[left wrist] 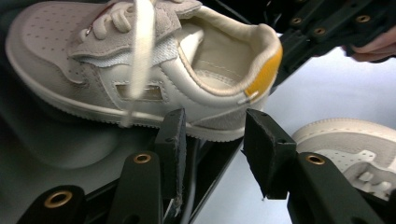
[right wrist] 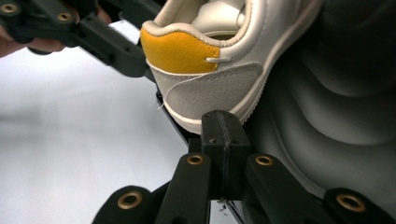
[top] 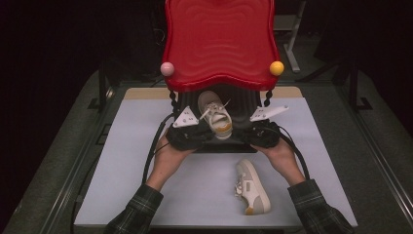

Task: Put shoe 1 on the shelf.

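Cream suede and leather make up the small shoe (top: pixel 215 115) that sits on the black lower shelf (top: pixel 243 109) of the red-topped rack (top: pixel 220 41), toe towards 12 o'clock and its yellow heel tab (right wrist: pixel 180 51) towards 6 o'clock, hanging a little past the shelf's front edge. Its mate, the second shoe (top: pixel 252 187), lies on the pale table (top: pixel 126 161) at about 5 o'clock from the rack, well apart from both tools. The left gripper (left wrist: pixel 212 135) has its jaws apart, straddling the sole edge just below the heel without yet pinching it; the right gripper (right wrist: pixel 220 133) has its jaws pressed together, tip just under the heel's sole, and I see nothing between them. The work in hand looks like seating this shoe squarely on the shelf. To do it well, I would close the left tool on the firm heel counter rather than the soft collar, and use the closed right tip as a pusher against the sole at 6 o'clock, nudging straight towards 12 o'clock so the shoe slides fully onto the shelf. Watch the loose lace (left wrist: pixel 140 56) draped over the side: it could snag a jaw and drag the shoe askew. Keep both pushes level, since an uneven shove may twist the toe sideways.
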